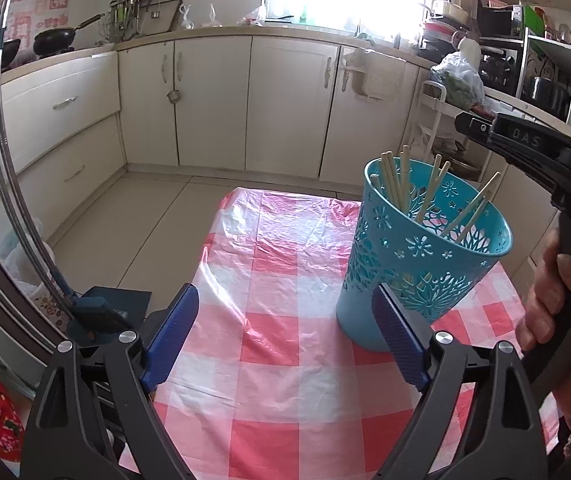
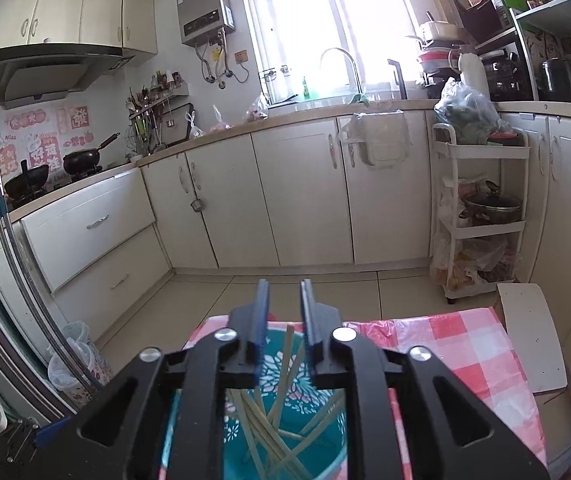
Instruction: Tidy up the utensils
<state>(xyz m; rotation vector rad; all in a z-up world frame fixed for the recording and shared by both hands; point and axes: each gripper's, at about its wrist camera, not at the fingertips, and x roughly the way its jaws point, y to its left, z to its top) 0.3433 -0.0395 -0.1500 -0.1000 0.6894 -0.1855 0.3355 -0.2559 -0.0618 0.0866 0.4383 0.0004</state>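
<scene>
Chopsticks (image 1: 429, 196) — pale, slender sticks — lean every which way inside a turquoise holder (image 1: 413, 264) with snowflake cut-outs, and it stands on the table (image 1: 269, 320) under a pink-and-white checked cloth. We see the left tongs (image 1: 285, 336) spread wide with nothing between them, the right finger just in front of the holder's base. Our right tongs (image 2: 283, 320) hang over the holder's mouth, slightly apart, gripping nothing.
</scene>
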